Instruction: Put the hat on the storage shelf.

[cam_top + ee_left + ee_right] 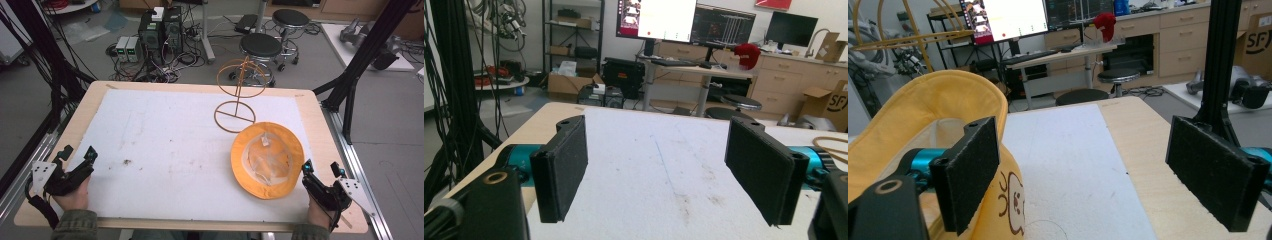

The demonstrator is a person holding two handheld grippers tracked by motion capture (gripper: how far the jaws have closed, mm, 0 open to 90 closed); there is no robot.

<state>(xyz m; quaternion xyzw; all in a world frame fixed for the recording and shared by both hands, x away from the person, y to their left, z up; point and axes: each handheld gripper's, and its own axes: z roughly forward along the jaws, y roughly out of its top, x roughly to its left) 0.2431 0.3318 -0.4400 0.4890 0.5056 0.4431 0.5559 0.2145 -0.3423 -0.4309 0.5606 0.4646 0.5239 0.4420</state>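
One yellow bucket hat [267, 160] lies brim-up at four o'clock, one wire hat stand [239, 95] at one o'clock, two grippers, left [75, 155] and right [320, 167], both wide and empty.

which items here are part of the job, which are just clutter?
In the job:
- yellow hat, upside down beside the right gripper
- wire hat stand

Lying about:
- stools
- computer boxes
- monitors

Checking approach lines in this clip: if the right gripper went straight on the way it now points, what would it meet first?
Probably nothing soon. The right gripper, jaws wide apart, looks along bare white mat toward the table's far edge. The yellow hat lies just to its left by the left jaw, seemingly beside the line, though depth is unclear.
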